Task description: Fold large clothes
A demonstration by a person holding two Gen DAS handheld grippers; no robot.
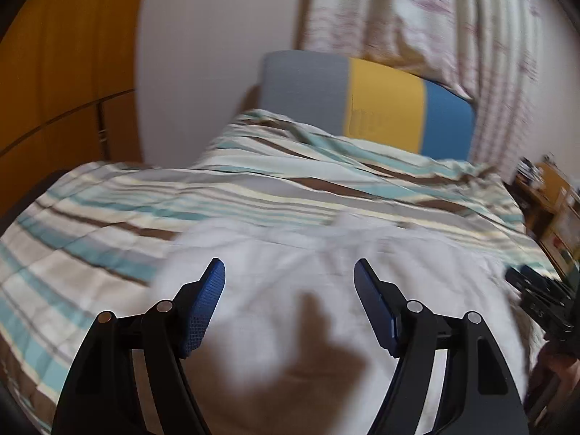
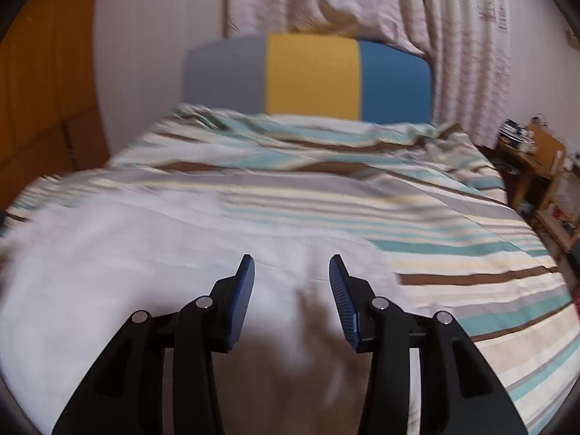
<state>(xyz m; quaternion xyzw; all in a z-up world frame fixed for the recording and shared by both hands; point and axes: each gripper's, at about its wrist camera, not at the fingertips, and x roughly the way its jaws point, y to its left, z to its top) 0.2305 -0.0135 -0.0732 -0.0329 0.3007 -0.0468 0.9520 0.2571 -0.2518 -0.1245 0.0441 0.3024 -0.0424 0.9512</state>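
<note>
While hovering over the bed, left gripper (image 1: 289,272) with blue pads (image 1: 203,308) spread wide apart, nothing held between them. Right gripper (image 2: 291,266) also with jaws apart, a narrower gap, empty too. White garment (image 1: 326,272) spread flat on the striped bedcover (image 1: 253,188), filling the lower middle of the left wrist view and the lower left of the right wrist view (image 2: 127,253); edges blurred, so shape perhaps a shirt, hard to tell. Dark shadow on the cloth at bottom centre of both views. Grey, yellow and blue headboard (image 2: 311,76) in upper centre, patterned curtain (image 2: 453,36) at upper right, wooden shelf (image 2: 536,159) at right edge. Other gripper seen at right edge of the left view (image 1: 543,297).
</note>
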